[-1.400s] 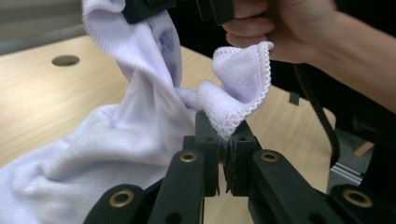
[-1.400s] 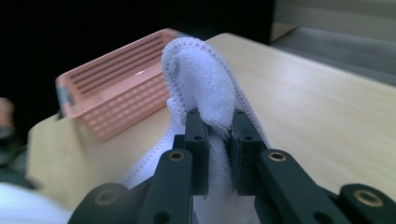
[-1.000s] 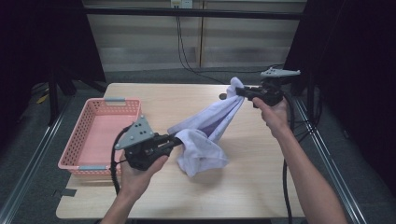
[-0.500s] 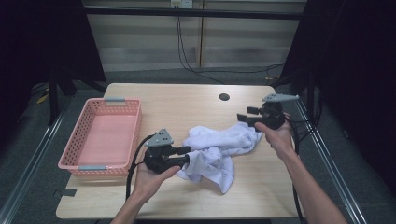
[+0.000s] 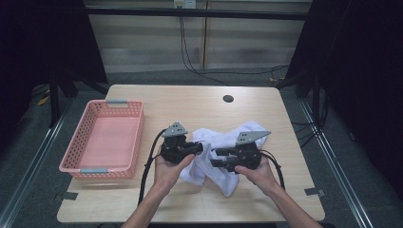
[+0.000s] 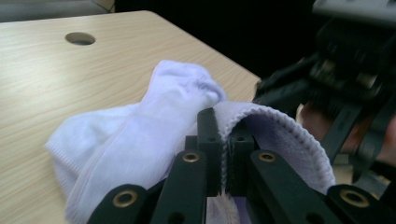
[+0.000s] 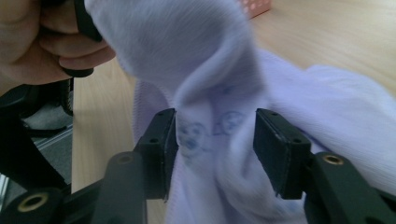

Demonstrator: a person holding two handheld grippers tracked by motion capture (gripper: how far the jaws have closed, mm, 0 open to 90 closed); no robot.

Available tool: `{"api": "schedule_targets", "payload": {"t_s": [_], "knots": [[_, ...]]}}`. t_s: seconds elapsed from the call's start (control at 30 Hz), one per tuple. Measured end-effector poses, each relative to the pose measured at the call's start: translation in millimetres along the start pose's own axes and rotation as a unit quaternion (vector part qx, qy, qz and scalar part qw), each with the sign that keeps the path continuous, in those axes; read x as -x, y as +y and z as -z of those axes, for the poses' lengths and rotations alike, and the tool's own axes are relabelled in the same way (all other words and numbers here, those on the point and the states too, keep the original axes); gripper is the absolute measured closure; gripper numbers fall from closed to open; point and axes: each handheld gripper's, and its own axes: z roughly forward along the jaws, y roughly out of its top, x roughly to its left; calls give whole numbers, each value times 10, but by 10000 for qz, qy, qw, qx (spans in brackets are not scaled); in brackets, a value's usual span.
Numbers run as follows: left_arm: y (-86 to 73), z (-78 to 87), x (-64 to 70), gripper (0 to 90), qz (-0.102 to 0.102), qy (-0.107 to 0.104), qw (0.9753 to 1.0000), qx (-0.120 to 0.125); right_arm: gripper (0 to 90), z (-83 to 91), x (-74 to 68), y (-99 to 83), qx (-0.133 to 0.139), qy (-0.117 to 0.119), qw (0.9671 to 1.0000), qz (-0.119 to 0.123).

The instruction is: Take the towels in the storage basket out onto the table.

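Both our grippers work the white cloth [image 5: 223, 156] at the near middle of the table [image 5: 190, 102]: the left gripper [image 6: 224, 154] has its jaws pressed together on a ribbed, stitched hem of the cloth, while the right gripper [image 7: 215, 144] stands with its jaws spread wide, a bunched ridge of the fabric sitting between the pads but not pinched. From the high view we see the cloth lying crumpled and partly doubled over between our two hands, not flat and not neatly squared, so we judge the folding to be midway at best; the pink basket [image 5: 102, 142] to the left holds nothing, and if the cloth belongs there, that step is left to do. Between the right jaws we see a faint bluish print on the fabric, too blurred to read.
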Motion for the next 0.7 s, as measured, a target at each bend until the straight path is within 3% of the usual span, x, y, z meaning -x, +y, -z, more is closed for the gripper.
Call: {"api": "schedule_targets", "payload": {"t_s": [0.07,0.1,0.13,0.17,0.2,0.23,0.3,0.33,0.43,0.47,0.5,0.57,0.63,0.7], "knots": [[19,-29,16,873,-54,-63,10000,32,482,-113,-24,-3,-99,116,9999,72],[21,-51,29,867,-65,-125,9999,23,541,-139,-27,-2,-111,63,9999,74],[22,-60,38,829,-89,-75,9999,-17,658,-161,-27,5,-83,14,9999,57],[19,-68,32,773,-28,-14,10000,-66,712,-157,-21,9,-43,-11,10000,43],[14,-64,17,653,22,-46,10000,-78,813,-126,7,18,-7,-76,10000,-14],[6,-55,-2,584,41,-60,9999,-81,837,-98,30,21,5,-164,9999,-36],[-22,-6,-43,472,66,115,9998,-161,848,5,95,14,63,-271,9995,-134],[-42,23,-67,443,73,74,9998,-179,849,94,149,-5,99,-422,9989,-183],[-115,96,-118,409,75,96,9995,-290,849,304,318,-90,135,-578,9976,-360],[-156,120,-135,409,121,67,9995,-297,848,345,359,-119,122,-622,9971,-412],[-216,141,-158,416,198,49,9993,-301,843,421,486,-233,44,-735,9955,-589],[-329,151,-193,438,192,-36,9989,-426,839,430,528,-278,12,-741,9951,-657],[-428,139,-213,483,189,85,9982,-566,793,416,606,-389,-183,-788,9941,-724],[-531,138,-269,527,240,-26,9969,-750,705,393,656,-483,-432,-885,9919,-803]]}}
